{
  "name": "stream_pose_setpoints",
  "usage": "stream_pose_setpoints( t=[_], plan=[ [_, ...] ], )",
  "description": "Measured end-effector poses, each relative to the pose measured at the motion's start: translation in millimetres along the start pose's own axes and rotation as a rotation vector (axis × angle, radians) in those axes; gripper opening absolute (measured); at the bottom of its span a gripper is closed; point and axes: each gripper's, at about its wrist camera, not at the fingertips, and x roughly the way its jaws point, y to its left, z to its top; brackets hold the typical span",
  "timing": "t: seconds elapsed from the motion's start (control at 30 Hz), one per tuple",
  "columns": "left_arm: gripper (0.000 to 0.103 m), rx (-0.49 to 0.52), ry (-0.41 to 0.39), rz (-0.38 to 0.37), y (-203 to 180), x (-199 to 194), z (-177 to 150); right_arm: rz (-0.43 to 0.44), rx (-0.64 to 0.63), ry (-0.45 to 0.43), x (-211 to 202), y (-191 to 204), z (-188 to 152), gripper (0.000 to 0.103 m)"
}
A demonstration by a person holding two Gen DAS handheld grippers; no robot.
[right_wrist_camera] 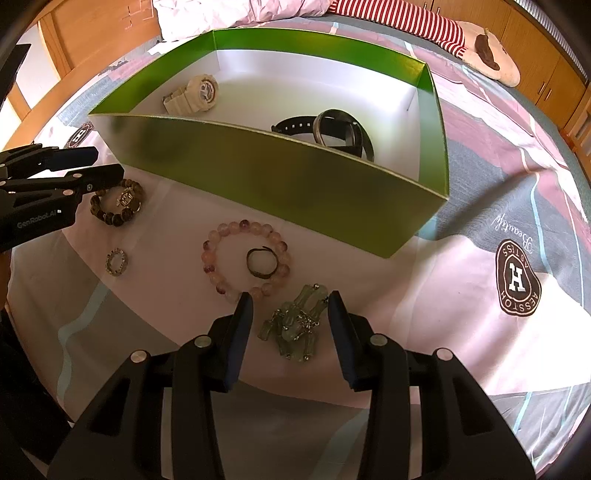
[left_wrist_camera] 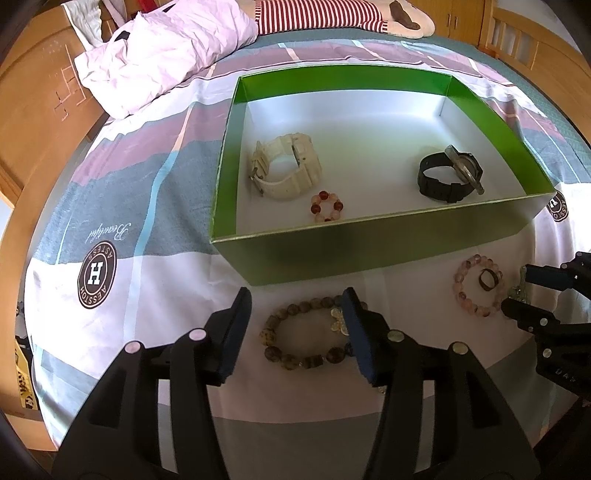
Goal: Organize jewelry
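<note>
A green box point(left_wrist_camera: 369, 240) point(right_wrist_camera: 258, 170) on the bed holds a white watch point(left_wrist_camera: 284, 173) point(right_wrist_camera: 195, 94), a black watch point(left_wrist_camera: 448, 173) point(right_wrist_camera: 332, 129) and a small red-bead ring point(left_wrist_camera: 327, 206). In front of it, my left gripper point(left_wrist_camera: 297, 295) point(right_wrist_camera: 109, 161) stands open around a brown bead bracelet point(left_wrist_camera: 273, 332) point(right_wrist_camera: 110, 218); its right finger overlaps the beads. My right gripper point(right_wrist_camera: 291, 295) point(left_wrist_camera: 517, 291) is open astride a green bracelet point(right_wrist_camera: 295, 325), with gaps on both sides. A pink bead bracelet point(right_wrist_camera: 240, 224) point(left_wrist_camera: 461, 284) encircles a dark ring point(right_wrist_camera: 248, 260) point(left_wrist_camera: 481, 280).
A small beaded ring point(right_wrist_camera: 110, 267) lies on the bedspread left of the pink bracelet. Crumpled white bedding point(left_wrist_camera: 166, 55) and a red-striped plush point(left_wrist_camera: 317, 14) lie behind the box. Wooden furniture point(left_wrist_camera: 37, 110) borders the bed on the left.
</note>
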Motion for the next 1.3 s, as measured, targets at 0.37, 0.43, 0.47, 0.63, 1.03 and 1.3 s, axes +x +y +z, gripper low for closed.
stream_pose_setpoints(
  t=[0.37,0.43,0.47,0.63,1.03,1.3],
  plan=[
    [0.052,-0.197,0.073,-0.065,43,9,5,0.012,0.05,-0.016,-8,-15,2,0.006],
    [0.052,-0.23,0.099,-0.069,50,14,5,0.007,0.072,-0.021,-10,-20,3,0.006],
    [0.052,-0.24,0.111,-0.07,53,17,4,0.006,0.081,-0.02,-10,-23,3,0.006],
    [0.052,-0.261,0.159,-0.077,58,25,0,0.019,0.135,-0.008,-8,-35,1,0.006],
    [0.053,-0.224,0.235,-0.015,58,38,-7,0.03,0.22,-0.001,-12,-58,-1,0.019],
    [0.048,-0.198,0.229,-0.006,52,38,-6,0.052,0.225,-0.018,-16,-58,3,0.043]
  ],
)
